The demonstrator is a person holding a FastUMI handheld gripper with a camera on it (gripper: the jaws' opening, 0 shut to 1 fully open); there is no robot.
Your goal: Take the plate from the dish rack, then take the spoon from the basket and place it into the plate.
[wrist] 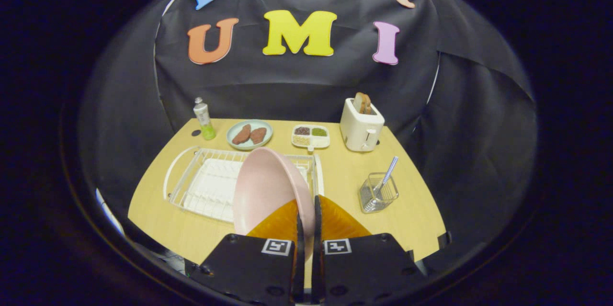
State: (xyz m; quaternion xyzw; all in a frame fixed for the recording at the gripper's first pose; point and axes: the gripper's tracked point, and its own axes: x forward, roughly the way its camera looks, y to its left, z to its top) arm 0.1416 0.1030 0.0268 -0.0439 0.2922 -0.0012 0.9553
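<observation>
Two fingers of the gripper (pixel 306 203) are pressed together on the rim of the pink plate (pixel 266 188), one finger on each side of its edge. The plate stands on its edge, almost upright and a little tilted, in front of the white dish rack (pixel 203 184); whether it touches the rack or is lifted from it I cannot tell. The rack lies on the wooden table (pixel 412 215), with a white tray inside it.

To the right of the fingers, apart from the rack, stands the wire basket (pixel 378 194), and the spoon (pixel 383 182) leans in it with its handle pointing up.

Beyond the rack, near the back of the table, I see a small bottle (pixel 203 118), a round dish with two brown pieces (pixel 249 134), a divided tray (pixel 311 136) and a white toaster (pixel 361 125) with bread in its slot.
</observation>
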